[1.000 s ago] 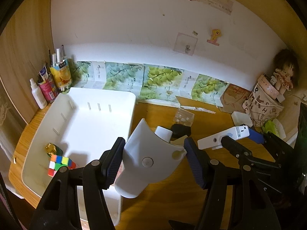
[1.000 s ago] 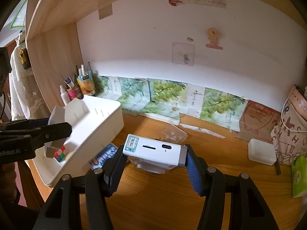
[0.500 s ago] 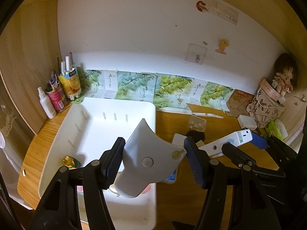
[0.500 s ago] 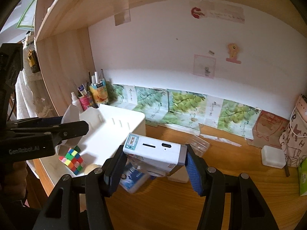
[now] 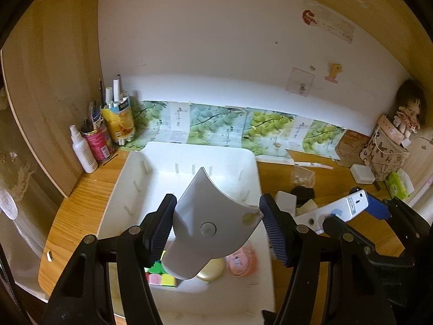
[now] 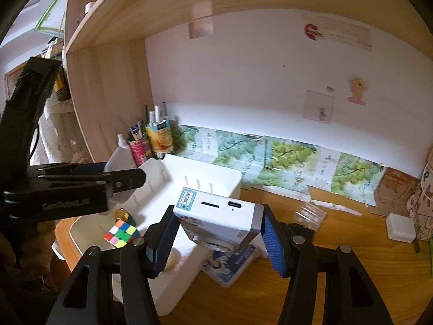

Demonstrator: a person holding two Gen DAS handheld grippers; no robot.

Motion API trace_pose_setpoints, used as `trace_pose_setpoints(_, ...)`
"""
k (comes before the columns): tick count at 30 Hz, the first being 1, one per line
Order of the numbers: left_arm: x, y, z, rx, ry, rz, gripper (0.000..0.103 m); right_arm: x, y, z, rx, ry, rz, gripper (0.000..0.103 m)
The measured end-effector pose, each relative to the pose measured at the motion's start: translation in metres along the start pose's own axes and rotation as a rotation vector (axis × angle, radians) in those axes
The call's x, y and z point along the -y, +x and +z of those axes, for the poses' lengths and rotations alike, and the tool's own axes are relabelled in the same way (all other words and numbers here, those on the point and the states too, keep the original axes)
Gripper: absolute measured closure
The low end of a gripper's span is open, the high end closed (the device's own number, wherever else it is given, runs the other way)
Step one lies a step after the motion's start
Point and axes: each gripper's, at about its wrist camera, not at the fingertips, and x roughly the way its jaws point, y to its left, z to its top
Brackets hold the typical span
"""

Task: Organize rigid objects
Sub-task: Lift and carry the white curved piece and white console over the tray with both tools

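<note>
Cluttered wooden desk below white wall

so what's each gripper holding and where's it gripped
The left gripper clamps a grey curved plastic piece by its two side edges. The right gripper clamps a small white camera by its two short ends.

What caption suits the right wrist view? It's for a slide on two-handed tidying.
Right gripper holds a white camera beside the white bin containing a puzzle cube.
</note>
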Motion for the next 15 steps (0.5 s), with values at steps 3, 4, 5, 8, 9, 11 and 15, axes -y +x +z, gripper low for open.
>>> trace_pose_setpoints(3,-0.01,0.002,-0.001,-0.007,-0.001,0.01,0.036,-0.012,0.004,0.0,-0.006,-0.01,0.014,0.043)
trace_pose_setpoints(4,-0.013,0.003,-0.001,-0.009,-0.002,0.014,0.036,-0.017,0.005,-0.001,-0.009,-0.014,0.02,0.043)
trace_pose_setpoints(5,-0.016,0.003,-0.001,-0.011,-0.004,0.017,0.036,-0.02,0.006,-0.001,-0.011,-0.018,0.024,0.043)
trace_pose_setpoints(8,-0.025,0.005,-0.001,-0.019,-0.008,0.03,0.036,-0.032,0.011,-0.002,-0.023,-0.036,0.043,0.043)
trace_pose_setpoints(9,-0.028,0.006,-0.001,-0.023,-0.009,0.035,0.036,-0.036,0.012,-0.002,-0.028,-0.041,0.05,0.043)
trace_pose_setpoints(11,-0.033,0.007,-0.002,-0.026,-0.011,0.043,0.036,-0.042,0.014,-0.004,-0.034,-0.048,0.062,0.043)
trace_pose_setpoints(15,-0.042,0.011,-0.003,-0.039,-0.018,0.06,0.036,-0.053,0.019,-0.006,-0.052,-0.064,0.086,0.043)
